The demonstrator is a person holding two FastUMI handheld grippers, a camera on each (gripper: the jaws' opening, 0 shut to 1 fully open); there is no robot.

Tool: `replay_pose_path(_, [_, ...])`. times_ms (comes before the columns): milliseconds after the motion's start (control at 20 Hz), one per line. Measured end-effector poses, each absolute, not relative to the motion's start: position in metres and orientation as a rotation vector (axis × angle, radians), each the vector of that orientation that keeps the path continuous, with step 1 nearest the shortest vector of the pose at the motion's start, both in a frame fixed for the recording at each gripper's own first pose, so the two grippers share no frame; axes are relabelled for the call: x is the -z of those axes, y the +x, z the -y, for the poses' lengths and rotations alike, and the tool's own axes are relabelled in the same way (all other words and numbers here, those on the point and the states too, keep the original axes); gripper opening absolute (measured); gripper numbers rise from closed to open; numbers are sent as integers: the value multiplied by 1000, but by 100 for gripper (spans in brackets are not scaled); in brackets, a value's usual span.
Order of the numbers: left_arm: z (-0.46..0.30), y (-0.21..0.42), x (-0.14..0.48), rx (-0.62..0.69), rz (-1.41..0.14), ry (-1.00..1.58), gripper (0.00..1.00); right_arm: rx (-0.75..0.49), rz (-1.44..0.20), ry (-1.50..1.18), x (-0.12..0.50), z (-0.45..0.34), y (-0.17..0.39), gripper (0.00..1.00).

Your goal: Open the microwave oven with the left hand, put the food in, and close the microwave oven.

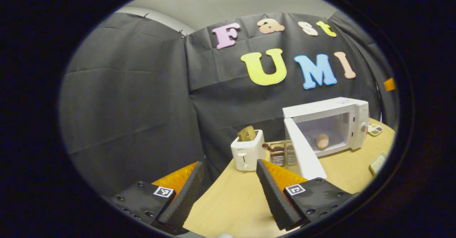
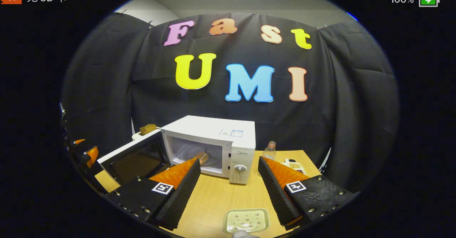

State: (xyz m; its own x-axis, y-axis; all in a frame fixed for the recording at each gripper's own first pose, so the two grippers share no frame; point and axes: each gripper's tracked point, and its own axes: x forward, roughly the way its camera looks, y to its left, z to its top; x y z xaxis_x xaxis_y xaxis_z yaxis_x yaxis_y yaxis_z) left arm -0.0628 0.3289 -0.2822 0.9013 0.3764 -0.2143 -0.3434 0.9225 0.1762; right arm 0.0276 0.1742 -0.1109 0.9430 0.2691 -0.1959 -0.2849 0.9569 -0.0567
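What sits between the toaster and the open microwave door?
A wire rack holding something dark stands on the table between the toaster and the microwave door, seen in the left gripper view.

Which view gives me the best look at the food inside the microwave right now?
The left gripper view: the food sits in plain sight on the microwave floor, seen through the open door. In the right gripper view the food is partly hidden behind the right hand-held gripper finger.

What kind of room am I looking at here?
Probably a mock kitchen in a cloth-walled booth: a white microwave with its door open, a toaster and a wooden table.
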Motion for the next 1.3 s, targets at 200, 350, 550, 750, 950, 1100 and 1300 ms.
replay_pose_path(200, [-326,-64,333,-386,-338,127,100,-279,-157,-101,88,-160,27,99])
replay_pose_path(350, [-309,-63,333,-355,-341,136,100,-264,-149,-66,78,-152,29,99])
replay_pose_path(550, [-283,-63,328,-307,-346,148,94,-261,-158,-70,80,-143,32,99])
replay_pose_path(750, [-240,-66,326,-246,-349,142,94,-261,-166,-56,78,-138,36,99])
replay_pose_path(950, [-184,-62,319,-163,-347,128,94,-255,-167,-60,75,-127,43,99])
replay_pose_path(1100, [-141,-54,319,-102,-350,99,94,-250,-170,-56,75,-117,46,99])
replay_pose_path(1300, [-79,-34,315,-22,-341,71,94,-238,-182,-60,77,-97,52,99])
